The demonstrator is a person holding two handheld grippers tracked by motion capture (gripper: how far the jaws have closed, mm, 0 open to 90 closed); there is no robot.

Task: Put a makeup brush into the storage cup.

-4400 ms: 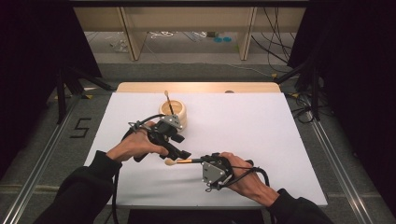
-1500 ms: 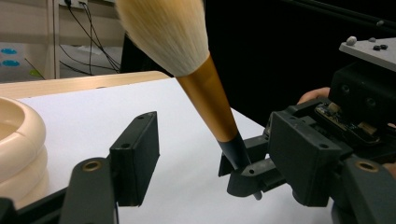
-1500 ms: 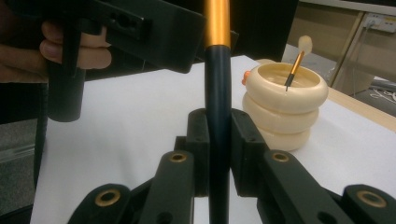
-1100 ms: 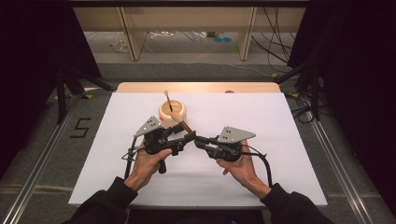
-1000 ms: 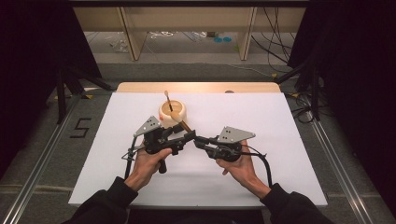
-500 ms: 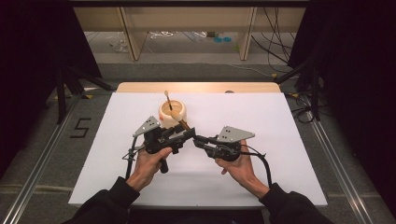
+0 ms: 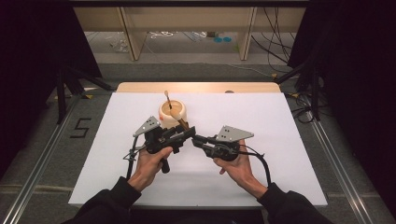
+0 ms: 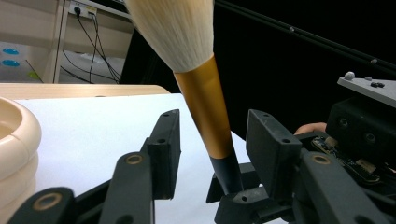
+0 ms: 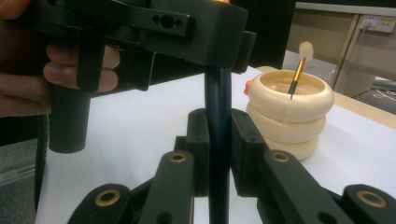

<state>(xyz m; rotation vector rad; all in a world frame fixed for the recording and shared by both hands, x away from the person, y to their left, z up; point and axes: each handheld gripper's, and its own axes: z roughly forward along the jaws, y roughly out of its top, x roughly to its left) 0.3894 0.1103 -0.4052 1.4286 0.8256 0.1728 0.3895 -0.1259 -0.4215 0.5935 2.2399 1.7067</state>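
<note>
One makeup brush (image 8: pixel 205 107) stands between both grippers above the white table (image 7: pixel 280 121): the right gripper (image 9: pixel 218 140) pinches its dark handle, while the left gripper (image 8: pixel 212 140) spreads wide around its gold ferrule. Just beside them, a cream holder (image 7: pixel 173 113) contains a second brush (image 9: pixel 297 70).

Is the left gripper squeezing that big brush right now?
No: in the left gripper view its jaws stand apart on either side of the brush, while the right gripper clamps the dark handle.

Lab recording bay, black curtains (image 7: pixel 37 42), loose cables (image 7: pixel 275 32), aluminium rails (image 7: pixel 28 186)
</note>
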